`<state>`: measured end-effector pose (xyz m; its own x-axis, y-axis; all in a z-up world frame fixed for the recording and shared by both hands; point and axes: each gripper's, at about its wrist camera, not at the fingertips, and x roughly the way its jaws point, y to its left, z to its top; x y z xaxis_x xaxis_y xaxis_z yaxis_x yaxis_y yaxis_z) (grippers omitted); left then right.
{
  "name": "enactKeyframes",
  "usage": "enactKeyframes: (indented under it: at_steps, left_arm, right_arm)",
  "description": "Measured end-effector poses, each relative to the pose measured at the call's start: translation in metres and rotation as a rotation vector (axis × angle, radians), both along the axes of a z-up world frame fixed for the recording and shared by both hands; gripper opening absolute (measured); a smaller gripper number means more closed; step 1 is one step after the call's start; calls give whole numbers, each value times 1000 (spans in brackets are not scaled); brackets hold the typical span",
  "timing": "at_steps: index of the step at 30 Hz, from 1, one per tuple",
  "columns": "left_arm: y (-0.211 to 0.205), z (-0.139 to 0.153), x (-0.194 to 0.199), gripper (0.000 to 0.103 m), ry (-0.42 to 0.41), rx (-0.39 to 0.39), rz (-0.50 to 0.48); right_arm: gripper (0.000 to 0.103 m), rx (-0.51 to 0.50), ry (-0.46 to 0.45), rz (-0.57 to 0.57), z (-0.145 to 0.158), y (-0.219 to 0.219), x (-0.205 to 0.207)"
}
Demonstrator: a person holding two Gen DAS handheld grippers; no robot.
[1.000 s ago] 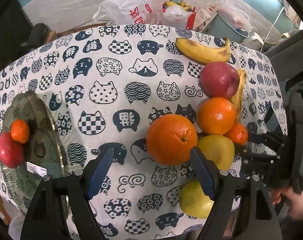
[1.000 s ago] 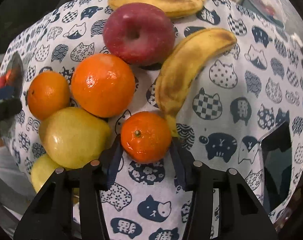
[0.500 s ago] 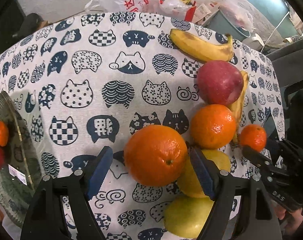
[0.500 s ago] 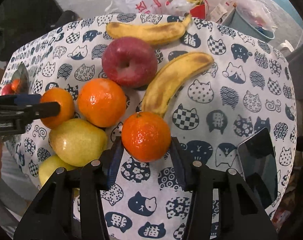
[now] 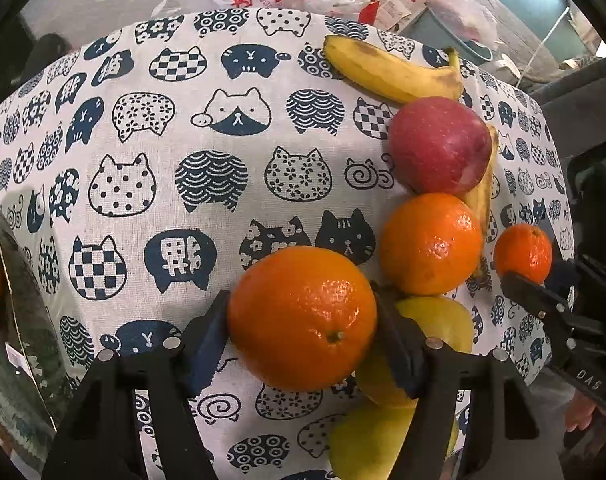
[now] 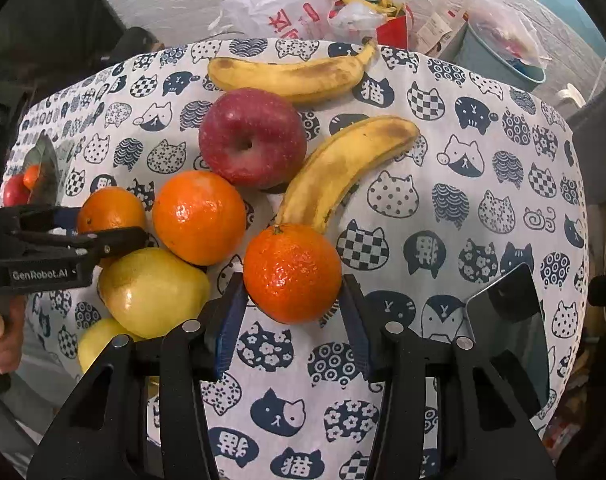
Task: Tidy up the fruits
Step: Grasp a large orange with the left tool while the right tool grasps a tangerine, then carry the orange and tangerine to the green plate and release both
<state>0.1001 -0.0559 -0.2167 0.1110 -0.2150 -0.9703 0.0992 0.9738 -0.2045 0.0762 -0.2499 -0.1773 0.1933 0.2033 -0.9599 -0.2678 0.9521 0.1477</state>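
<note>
My left gripper (image 5: 303, 328) is shut on a large orange (image 5: 303, 318), its pads against both sides. My right gripper (image 6: 293, 300) is shut on a small mandarin (image 6: 292, 274) and holds it above the cat-print cloth. On the cloth lie a red apple (image 6: 253, 138), another orange (image 6: 199, 218), two bananas (image 6: 291, 74) (image 6: 349, 168) and two yellow-green pears (image 6: 153, 292). In the right wrist view the left gripper (image 6: 83, 240) holds its orange (image 6: 109, 210). A glass plate (image 5: 19, 344) at the left holds a mandarin and a red fruit.
A dark phone or tablet (image 6: 511, 332) lies on the cloth at the right. Plastic bags (image 6: 279, 8) and a bucket (image 6: 499, 56) stand beyond the table's far edge. The plate also shows in the right wrist view (image 6: 43, 172).
My left gripper moved forward around the large orange and closed on it. My right gripper, holding the mandarin, lifted and drew back from the fruit pile.
</note>
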Motion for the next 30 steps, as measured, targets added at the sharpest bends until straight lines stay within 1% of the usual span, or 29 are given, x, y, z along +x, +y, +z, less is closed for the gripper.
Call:
enactKeyframes:
  at_steps: [2, 5, 9, 13, 24, 30]
  left_arm:
    - [-1, 1, -2, 70, -11, 16, -11]
    - [1, 7, -7, 70, -46, 61, -31]
    - [5, 19, -10, 70, -76, 52, -36]
    - [8, 37, -17, 70, -124, 63, -52]
    - [31, 86, -43, 70, -244, 84, -47]
    - [46, 100, -53, 70, -265, 75, -21]
  right_arm:
    - [46, 2, -9, 2, 2, 1, 0]
    - [46, 3, -29, 9, 7, 5, 0]
    - [46, 5, -55, 15, 14, 10, 0]
    - [46, 5, -87, 29, 23, 16, -1]
    - [46, 60, -208, 116, 69, 54, -11]
    - [46, 87, -240, 167, 84, 78, -16]
